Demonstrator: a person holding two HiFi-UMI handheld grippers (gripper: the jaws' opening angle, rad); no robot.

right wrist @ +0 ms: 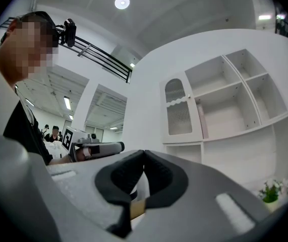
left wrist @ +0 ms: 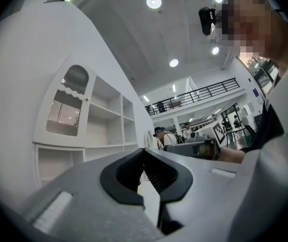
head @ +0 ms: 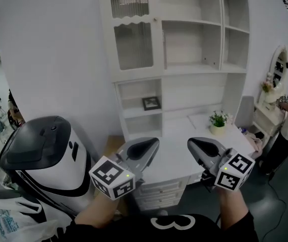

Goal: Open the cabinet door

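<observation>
the left claw (head: 145, 148) is pinched shut with nothing in it; in the left gripper view (left wrist: 144, 151) its two dark pads meet at the tips and only open air shows past them. the right claw (head: 202, 146) is the same, closed tip to tip and empty in its own view (right wrist: 144, 153). both sit side by side at the bottom middle of the head view, low over the white desk (head: 176, 150), pointing up the frame toward the wall unit.

the cabinet door (head: 132, 35) is well apart from both, at the top middle of the head view, and looks closed flush. it is a tall panel with its long axis upright, an arched slatted window above and a ribbed pane below. from the left claw it lies almost straight up the frame; from the right claw it lies up and to the left. in the left gripper view it shows at the middle left (left wrist: 65, 109), in the right gripper view just right of centre (right wrist: 178, 109).

a small knob (right wrist: 189, 97) sits on the door's right edge beside the open shelves (head: 191, 44), so the door probably swings on its left side. the left claw looks slightly nearer, and it would need to open before gripping.
</observation>
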